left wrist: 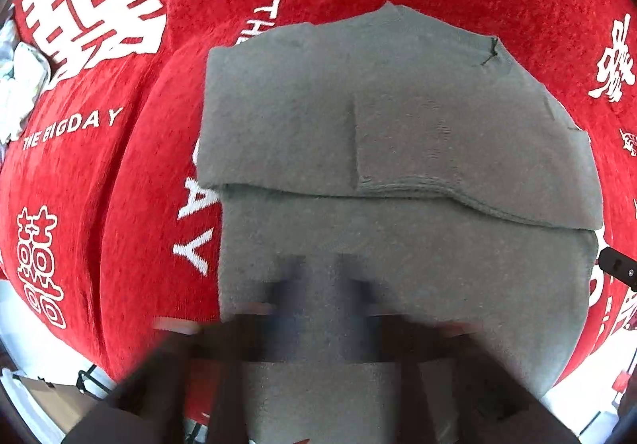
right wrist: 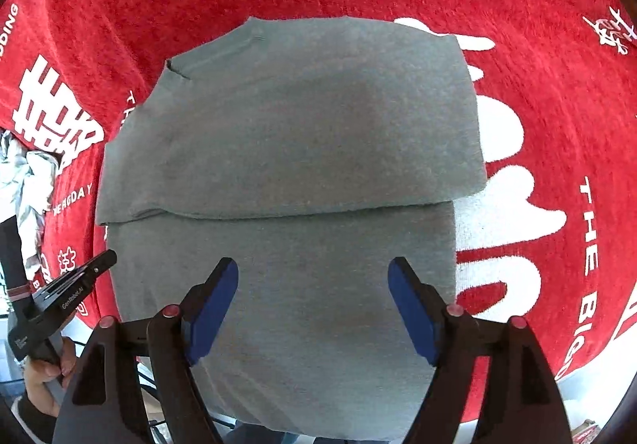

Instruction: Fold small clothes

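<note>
A grey garment (left wrist: 398, 173) lies on the red cloth, its far part folded back into a layer with a straight fold edge across the middle; it also shows in the right wrist view (right wrist: 286, 149). My left gripper (left wrist: 322, 285) hovers over the garment's near part, its fingers blurred by motion with a narrow gap between them. My right gripper (right wrist: 312, 285) is wide open above the garment's near part, blue pads (right wrist: 211, 308) apart, holding nothing. The left gripper's body shows in the right wrist view (right wrist: 71, 289), at the garment's left edge.
A red cloth (left wrist: 119, 185) with white lettering and Chinese characters covers the surface (right wrist: 537, 125). Crumpled white fabric (left wrist: 20, 86) lies at the far left. The cloth's near edge and wire frames show at the bottom left (left wrist: 87, 380).
</note>
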